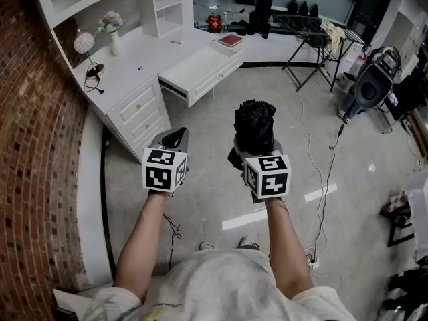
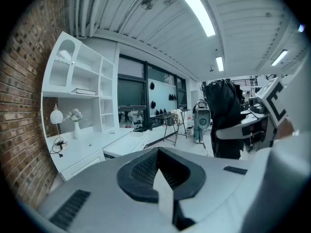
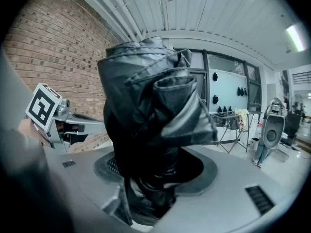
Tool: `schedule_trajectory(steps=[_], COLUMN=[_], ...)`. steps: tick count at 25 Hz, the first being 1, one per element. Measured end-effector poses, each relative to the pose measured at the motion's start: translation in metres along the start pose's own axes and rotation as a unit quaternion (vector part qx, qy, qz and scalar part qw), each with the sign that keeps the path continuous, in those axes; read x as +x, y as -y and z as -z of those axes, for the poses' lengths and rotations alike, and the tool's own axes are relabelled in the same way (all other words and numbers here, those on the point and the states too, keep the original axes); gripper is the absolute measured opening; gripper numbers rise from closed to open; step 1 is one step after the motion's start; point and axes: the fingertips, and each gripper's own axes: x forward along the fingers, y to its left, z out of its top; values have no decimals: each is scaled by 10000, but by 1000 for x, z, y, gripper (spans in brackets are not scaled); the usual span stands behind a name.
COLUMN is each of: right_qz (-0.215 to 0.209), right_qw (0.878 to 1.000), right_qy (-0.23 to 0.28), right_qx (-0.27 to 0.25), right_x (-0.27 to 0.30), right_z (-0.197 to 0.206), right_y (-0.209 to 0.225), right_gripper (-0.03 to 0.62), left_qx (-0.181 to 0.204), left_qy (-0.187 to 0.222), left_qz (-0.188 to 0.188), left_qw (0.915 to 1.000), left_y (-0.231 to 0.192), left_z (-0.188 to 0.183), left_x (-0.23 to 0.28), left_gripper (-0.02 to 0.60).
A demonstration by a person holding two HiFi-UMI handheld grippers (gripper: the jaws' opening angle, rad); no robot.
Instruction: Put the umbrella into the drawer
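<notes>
- The right gripper [image 3: 146,188] is clenched low on the folded black umbrella [image 1: 254,122], well short of the open desk drawer [image 1: 200,72].
- The grip is on loose fabric, so the bundle could slip or flop on the way to the drawer.
- The left gripper [image 2: 158,171], closed on nothing and equally short of the drawer, offers no support.

umbrella [image 3: 150,106] handle hidden in its folds, drawer [image 1: 200,71] interior possibly indistinct
</notes>
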Motion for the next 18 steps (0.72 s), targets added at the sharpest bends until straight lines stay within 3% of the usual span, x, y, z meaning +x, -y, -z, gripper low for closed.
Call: schedule_trajectory(steps=[10, 18], right_qz=[-45, -12], right_qw=[10000, 10000], right_qy=[-17, -8], right_qx=[40, 69], right_x=[6, 15], right_z=[4, 6], right_y=[0, 24], right_gripper=[255, 255], left_qx=[62, 77], left_qy=[-101, -76], left_qz=[99, 151], left_qw=[9999, 9998], left_y=[0, 6], left_z=[4, -3], left_x=[9, 31], left_gripper=[-3, -4])
